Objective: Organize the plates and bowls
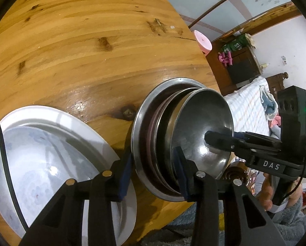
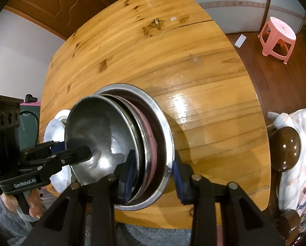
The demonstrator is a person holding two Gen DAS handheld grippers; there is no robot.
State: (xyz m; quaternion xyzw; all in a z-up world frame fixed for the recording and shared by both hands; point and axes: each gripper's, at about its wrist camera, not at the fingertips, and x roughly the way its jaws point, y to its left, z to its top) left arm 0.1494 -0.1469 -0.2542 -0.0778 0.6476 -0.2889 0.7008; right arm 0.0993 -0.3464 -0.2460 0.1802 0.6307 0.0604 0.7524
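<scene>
While the stack of metal bowls (image 1: 173, 139) sits near the close edge of the wooden table (image 1: 81, 51), two grippers hold it from both sides. This stack fills the lower middle of the left wrist view and the lower middle of the right wrist view (image 2: 128, 153). A shiny small bowl (image 1: 206, 127) is on top, and a wide metal bowl (image 1: 138, 135) with a flat rim is at the bottom. One pinkish rim shows between them.

At the bottom of its own view, the left gripper (image 1: 153, 168) has one blue pad outside the wide rim and the other pad inside the top bowl, so its fingers press on the stack's wall. It is partly closed. From the right of that view, the right gripper (image 1: 220, 143) reaches in and pinches the other side of the stack. Seen from its own camera, the right gripper (image 2: 153, 176) has one pad inside the bowls and one outside the wide rim, also partly closed.

On the table at the lower left of the left wrist view lies a white plate (image 1: 56, 143), just beside the stack. Far back on the floor, at the upper right of the right wrist view, stands a pink stool (image 2: 278, 37).
</scene>
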